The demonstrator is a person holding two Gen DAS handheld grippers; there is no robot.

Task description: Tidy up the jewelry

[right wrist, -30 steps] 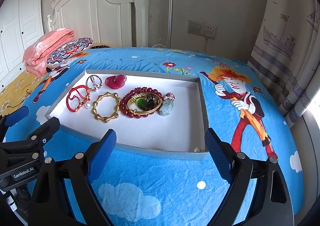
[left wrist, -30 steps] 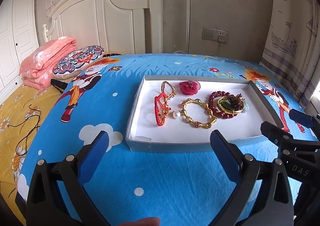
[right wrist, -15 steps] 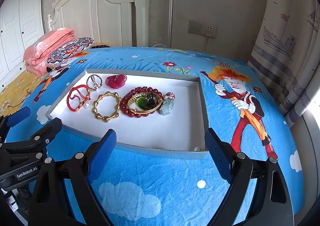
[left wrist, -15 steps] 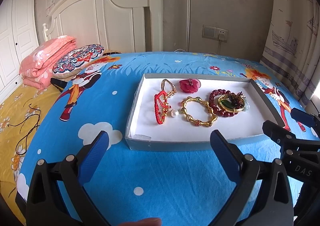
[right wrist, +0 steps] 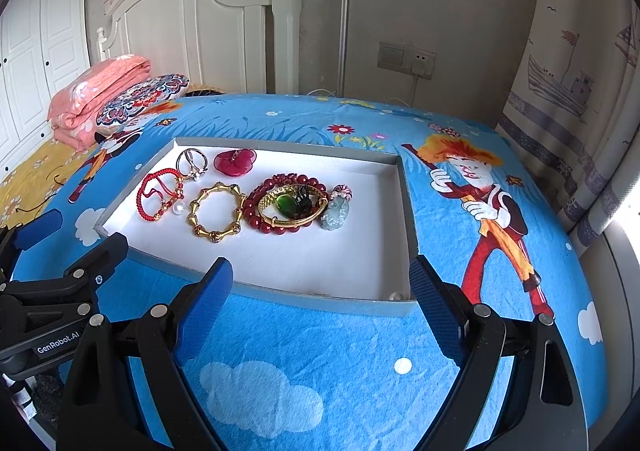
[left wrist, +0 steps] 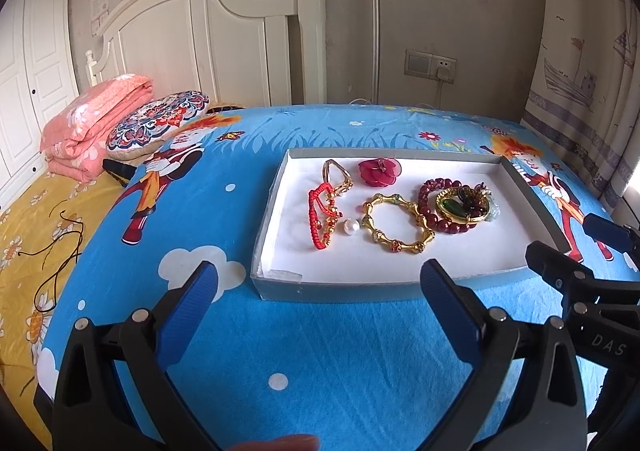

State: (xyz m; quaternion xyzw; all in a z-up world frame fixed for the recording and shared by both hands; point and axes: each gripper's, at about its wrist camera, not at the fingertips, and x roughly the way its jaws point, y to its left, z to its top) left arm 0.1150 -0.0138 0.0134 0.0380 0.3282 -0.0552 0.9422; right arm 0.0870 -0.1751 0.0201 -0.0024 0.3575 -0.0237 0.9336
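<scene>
A grey tray (left wrist: 336,289) (right wrist: 320,301) with a white floor lies on the blue bedspread. In it lie a red cord bracelet (left wrist: 322,211) (right wrist: 156,193), a gold ring piece (left wrist: 336,175), a red flower (left wrist: 378,171) (right wrist: 236,162), a pearl (left wrist: 349,227), a gold bamboo bangle (left wrist: 396,223) (right wrist: 216,215), a dark red bead bracelet with a gold and green piece on it (left wrist: 456,207) (right wrist: 288,205), and a pale jade pendant (right wrist: 336,211). A second pearl (right wrist: 396,296) sits in the near right corner. My left gripper (left wrist: 320,291) and right gripper (right wrist: 320,283) are open and empty, short of the tray's near wall.
A patterned pillow (left wrist: 160,123) and a folded pink quilt (left wrist: 92,123) lie at the bed's head on the left. A white headboard (left wrist: 224,35) stands behind. A curtain (right wrist: 580,91) hangs on the right. A black cord (left wrist: 56,251) lies on the yellow sheet.
Both grippers have drawn back and up slightly; the tray sits a little farther off in both views. The jewelry has not moved.
</scene>
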